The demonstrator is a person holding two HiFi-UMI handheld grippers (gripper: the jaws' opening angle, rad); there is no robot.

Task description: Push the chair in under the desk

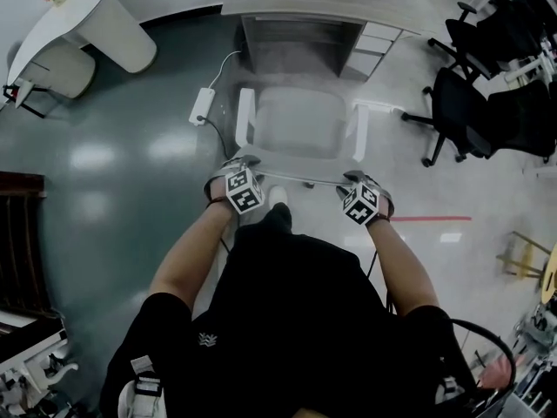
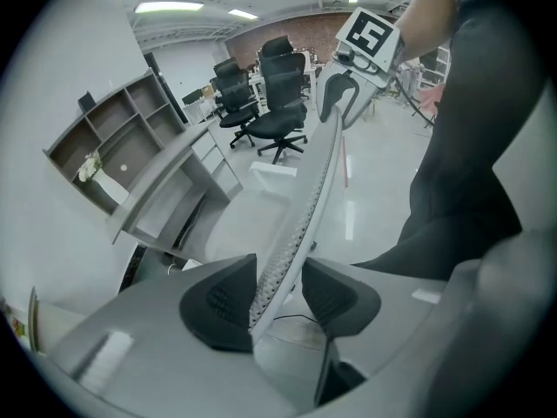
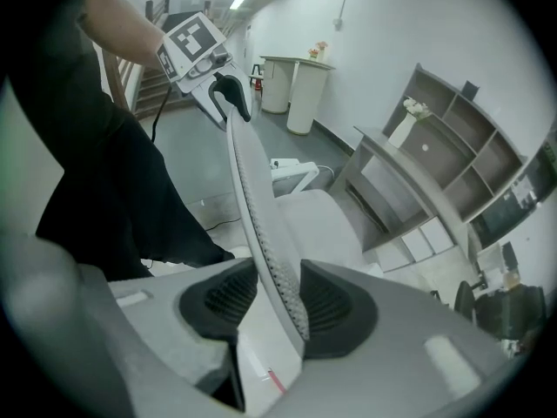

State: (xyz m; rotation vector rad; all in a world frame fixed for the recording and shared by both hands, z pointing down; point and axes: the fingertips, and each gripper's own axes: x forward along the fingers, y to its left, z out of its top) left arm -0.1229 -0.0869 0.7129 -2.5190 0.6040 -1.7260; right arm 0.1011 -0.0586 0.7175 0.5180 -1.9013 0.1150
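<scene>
A white-grey office chair (image 1: 296, 120) stands facing the grey desk (image 1: 322, 7), its seat just in front of the desk's opening. Both grippers sit on the top edge of its mesh backrest (image 2: 300, 207). My left gripper (image 1: 244, 165) is at the backrest's left end and my right gripper (image 1: 355, 179) at its right end. In the left gripper view the gripper (image 2: 278, 299) has the mesh edge filling the gap between its dark pads. The right gripper (image 3: 278, 301) holds the backrest (image 3: 261, 207) the same way. Each gripper view shows the other gripper at the far end.
A drawer unit (image 1: 374, 46) sits under the desk's right side. A white power strip (image 1: 201, 106) with a cable lies on the floor left of the chair. Black office chairs (image 1: 487, 111) crowd the right. A white stand (image 1: 96, 24) is far left, and a red floor line (image 1: 431, 219) is near right.
</scene>
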